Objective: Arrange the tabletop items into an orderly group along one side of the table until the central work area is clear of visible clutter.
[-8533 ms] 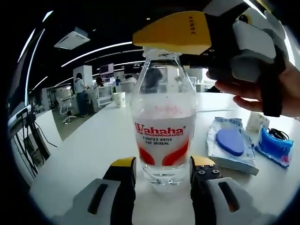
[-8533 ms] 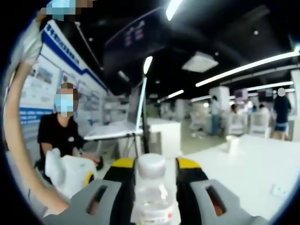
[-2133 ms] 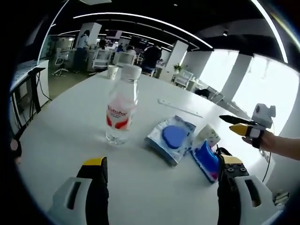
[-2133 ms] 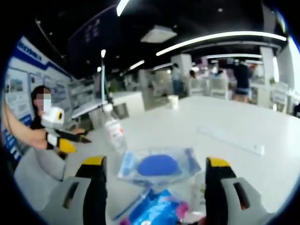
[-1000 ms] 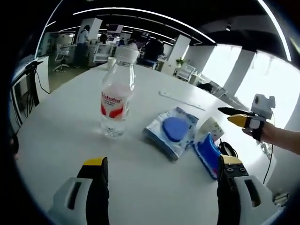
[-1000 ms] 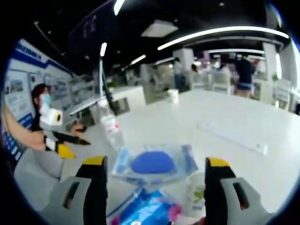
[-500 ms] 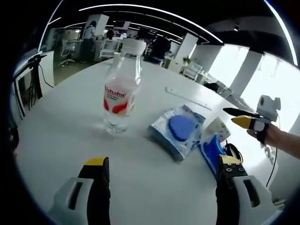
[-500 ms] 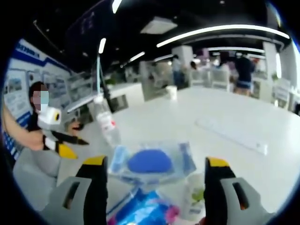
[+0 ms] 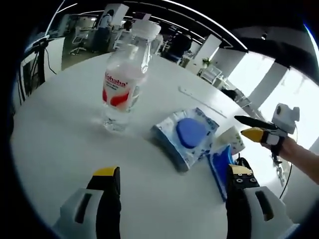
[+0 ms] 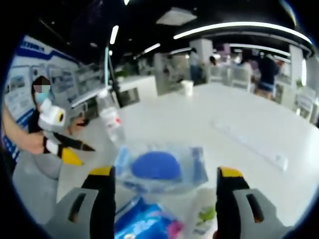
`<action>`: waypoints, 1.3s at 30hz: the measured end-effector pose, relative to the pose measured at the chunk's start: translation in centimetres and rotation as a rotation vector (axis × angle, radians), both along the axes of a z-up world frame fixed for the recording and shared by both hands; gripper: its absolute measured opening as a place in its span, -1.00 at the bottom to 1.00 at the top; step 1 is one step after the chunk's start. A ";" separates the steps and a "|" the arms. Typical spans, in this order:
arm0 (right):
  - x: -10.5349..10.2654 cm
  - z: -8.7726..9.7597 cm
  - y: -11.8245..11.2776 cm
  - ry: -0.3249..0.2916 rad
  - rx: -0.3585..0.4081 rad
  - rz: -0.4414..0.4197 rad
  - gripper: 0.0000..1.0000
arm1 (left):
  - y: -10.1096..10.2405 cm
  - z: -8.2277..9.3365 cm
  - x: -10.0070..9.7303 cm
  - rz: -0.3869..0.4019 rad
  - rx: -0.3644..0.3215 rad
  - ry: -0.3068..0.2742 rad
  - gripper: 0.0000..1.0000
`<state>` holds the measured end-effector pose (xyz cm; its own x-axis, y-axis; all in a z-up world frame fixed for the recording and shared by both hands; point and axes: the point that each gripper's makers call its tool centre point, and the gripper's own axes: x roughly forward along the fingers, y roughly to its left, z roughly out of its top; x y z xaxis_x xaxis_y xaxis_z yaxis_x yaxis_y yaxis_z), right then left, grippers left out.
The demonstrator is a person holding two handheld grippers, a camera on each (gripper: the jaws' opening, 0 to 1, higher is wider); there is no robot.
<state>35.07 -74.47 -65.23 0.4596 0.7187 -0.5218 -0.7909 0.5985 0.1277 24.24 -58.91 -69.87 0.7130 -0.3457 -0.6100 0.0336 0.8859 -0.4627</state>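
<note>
With both my left gripper (image 9: 169, 174) and right gripper (image 10: 162, 174) wide open and empty, I fear knocking over the upright water bottle (image 9: 122, 79) standing near the blue-pad packet (image 9: 187, 137), probably still part-full.

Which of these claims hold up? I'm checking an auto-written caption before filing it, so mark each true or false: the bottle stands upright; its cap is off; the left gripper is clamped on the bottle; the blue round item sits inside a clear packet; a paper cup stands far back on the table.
1. The water bottle stands upright: true.
2. Its cap is off: false, a white cap is on.
3. The left gripper is clamped on the bottle: false, its jaws are open and apart from it.
4. The blue round item sits in a clear packet: true.
5. A paper cup stands far back on the table: true.
</note>
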 end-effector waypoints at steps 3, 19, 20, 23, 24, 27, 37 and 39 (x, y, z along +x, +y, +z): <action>0.4 0.0 0.1 0.012 0.009 -0.008 0.51 | 0.0 0.1 0.5 0.005 -0.005 -0.001 0.67; 3.3 -1.6 -0.8 0.122 -0.037 -0.054 0.39 | -2.5 -1.1 2.1 0.016 -0.169 0.053 0.52; 3.3 -1.6 -0.7 0.125 -0.037 -0.051 0.39 | -2.6 -1.0 2.2 0.019 -0.171 0.049 0.51; 3.5 -2.1 -0.6 0.135 -0.059 -0.036 0.39 | -2.8 -1.1 2.6 0.027 -0.190 0.053 0.48; 3.7 -2.3 -0.6 0.143 -0.064 -0.037 0.39 | -2.8 -1.2 2.7 0.032 -0.198 0.056 0.47; 4.0 -2.5 -0.7 0.157 -0.068 -0.047 0.39 | -2.9 -1.2 3.1 0.039 -0.228 0.053 0.36; 5.8 -5.6 -0.7 0.244 -0.102 -0.083 0.31 | -3.1 -1.5 4.2 0.064 -0.231 0.046 0.13; 6.0 -5.8 -0.5 0.250 -0.099 -0.084 0.25 | -3.0 -1.7 4.1 0.073 -0.224 0.048 0.04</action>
